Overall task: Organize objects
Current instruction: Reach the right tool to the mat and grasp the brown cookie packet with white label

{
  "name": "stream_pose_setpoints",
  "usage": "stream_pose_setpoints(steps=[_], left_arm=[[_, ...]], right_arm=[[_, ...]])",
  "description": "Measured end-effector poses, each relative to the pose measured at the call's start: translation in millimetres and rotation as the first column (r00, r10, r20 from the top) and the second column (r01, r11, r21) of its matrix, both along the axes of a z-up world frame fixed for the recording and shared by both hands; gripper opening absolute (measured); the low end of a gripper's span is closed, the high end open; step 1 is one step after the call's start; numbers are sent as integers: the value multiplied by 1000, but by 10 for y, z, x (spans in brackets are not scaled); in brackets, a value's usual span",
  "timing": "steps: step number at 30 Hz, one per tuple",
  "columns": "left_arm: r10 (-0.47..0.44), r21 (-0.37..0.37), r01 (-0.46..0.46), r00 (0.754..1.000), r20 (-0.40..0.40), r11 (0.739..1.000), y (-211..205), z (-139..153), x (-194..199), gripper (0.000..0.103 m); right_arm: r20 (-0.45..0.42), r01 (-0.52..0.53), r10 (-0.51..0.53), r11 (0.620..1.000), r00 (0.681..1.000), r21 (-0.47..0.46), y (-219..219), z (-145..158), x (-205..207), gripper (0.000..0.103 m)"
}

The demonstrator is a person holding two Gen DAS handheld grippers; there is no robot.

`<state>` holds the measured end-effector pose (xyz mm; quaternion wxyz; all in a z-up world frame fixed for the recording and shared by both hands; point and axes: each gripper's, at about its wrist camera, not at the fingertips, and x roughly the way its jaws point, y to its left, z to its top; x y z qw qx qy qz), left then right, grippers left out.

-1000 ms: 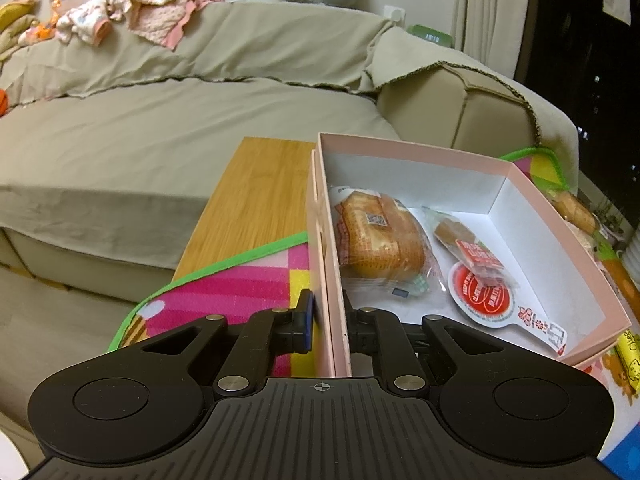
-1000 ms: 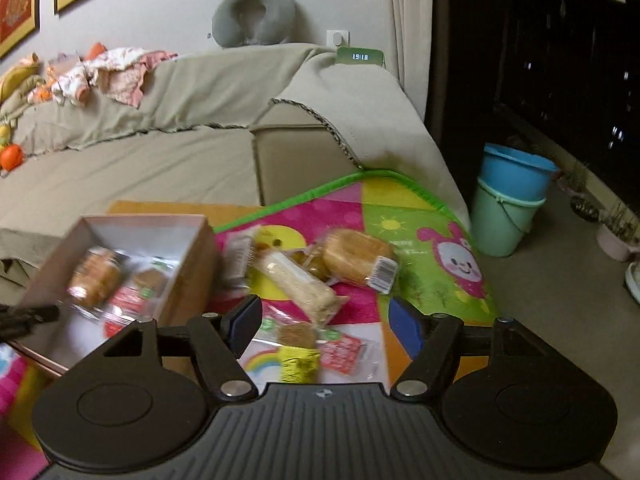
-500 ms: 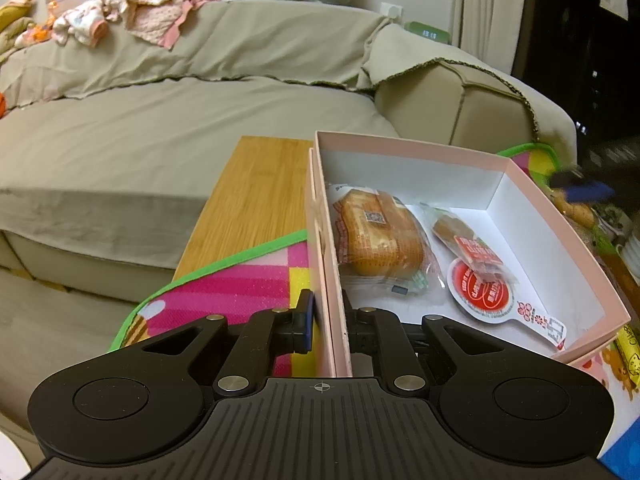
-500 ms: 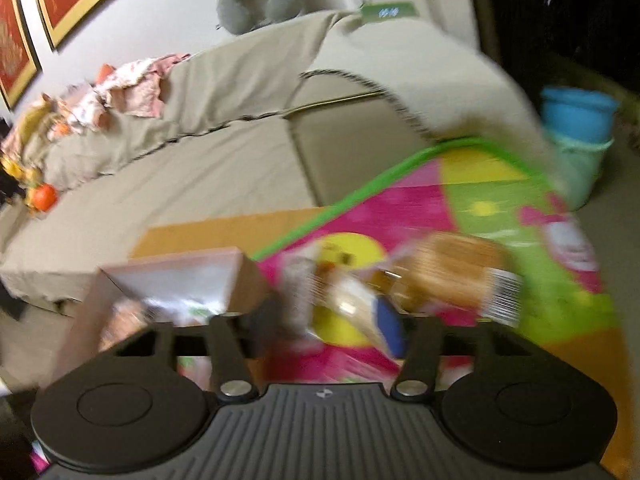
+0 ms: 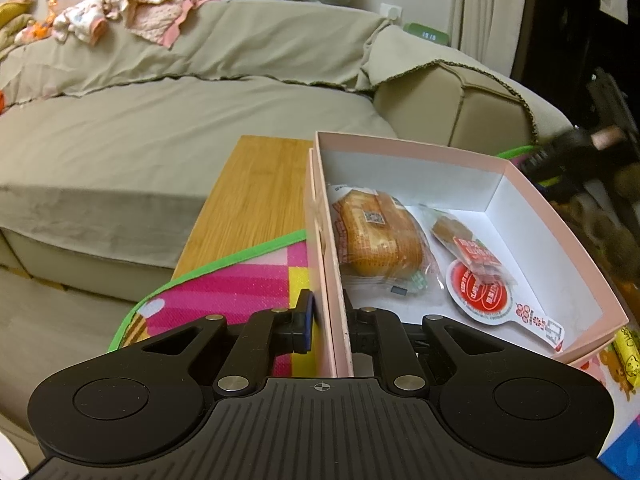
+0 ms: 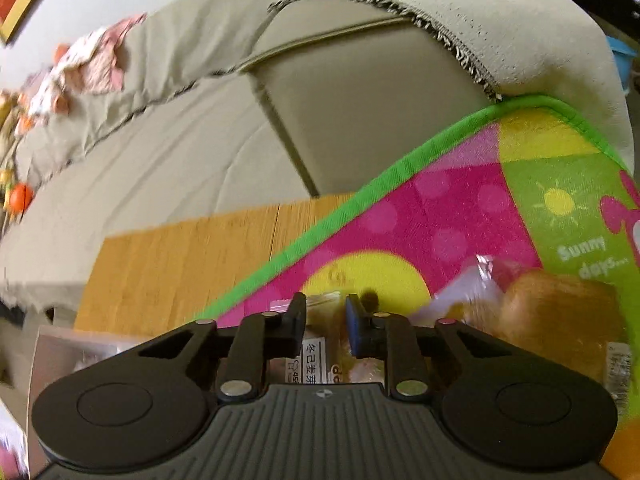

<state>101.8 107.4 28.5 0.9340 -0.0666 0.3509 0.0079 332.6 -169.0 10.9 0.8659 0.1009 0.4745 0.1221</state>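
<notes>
My left gripper (image 5: 329,322) is pinched on the near wall of the pink box (image 5: 532,196), one pad outside, one inside. The box sits partly on the colourful play mat (image 5: 224,292) and partly on the wooden table (image 5: 256,196). Inside it I can read a wrapped bread loaf (image 5: 376,240), a small wrapped snack (image 5: 464,240) and a red round-labelled packet (image 5: 486,296) lying partly under that snack. The box's near right corner hides whatever lies behind it; only a yellow strip of a packet (image 5: 626,352) pokes out there, cut off by the frame edge.

In the left wrist view the right edge is a dark smear (image 5: 592,168): I take it for my other tool, but it is too blurred to make out.

My right gripper (image 6: 326,320) has just been closing, and its jaws now stand narrow on a clear-wrapped snack packet (image 6: 320,360) on the mat (image 6: 400,216). The pads look to press the wrapper. Most of the packet is hidden behind the tool body; only a white label with printed characters and a pale brown patch show, so I cannot say what food it is. Just to the right lies a wrapped bun (image 6: 560,312), blurred and partly covered by the tool. A corner of the box (image 6: 68,348) shows at lower left, smeared. The sofa (image 6: 168,152) behind is streaked with motion blur.
</notes>
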Motion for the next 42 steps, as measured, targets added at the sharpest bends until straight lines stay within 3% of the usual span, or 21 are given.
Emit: stream_pose_setpoints(steps=[8, 12, 16, 18, 20, 21, 24, 28, 35, 42], left_arm=[[3, -2, -3, 1000, 0, 1000, -6, -3, 6, 13], [4, -2, -4, 1000, 0, 1000, -7, -2, 7, 13], [7, -3, -7, 1000, 1, 1000, -7, -3, 6, 13], [9, -3, -9, 1000, 0, 1000, -9, -2, 4, 13], [8, -3, -8, 1000, -1, 1000, -9, -1, 3, 13], [7, -3, -7, 1000, -2, 1000, -9, -1, 3, 13], [7, 3, -7, 1000, -5, 1000, -7, 4, -8, 13], [7, 4, -7, 1000, -4, 1000, -9, 4, -9, 13], [8, 4, -8, 1000, -4, 1000, -15, 8, -12, 13], [6, 3, -6, 1000, -6, 1000, -11, 10, -12, 13]], right_arm=[[-10, -166, 167, 977, 986, -134, -192, 90, -682, 18], [12, -268, 276, 941, 961, -208, -259, 152, -1204, 18], [54, -287, 312, 920, 949, -267, -311, 257, -1711, 19], [99, -300, 336, 916, 937, -268, -319, 315, -1947, 28], [131, -325, 363, 914, 922, -242, -272, 348, -2120, 43], [137, -340, 377, 911, 916, -234, -232, 340, -2186, 44], [135, -360, 400, 899, 906, -250, -107, 214, -2256, 55], [138, -334, 382, 901, 914, -278, -63, 43, -2300, 56], [157, -204, 264, 926, 952, -319, -333, 69, -2412, 52], [202, -227, 285, 937, 937, -265, -353, 108, -2431, 52]])
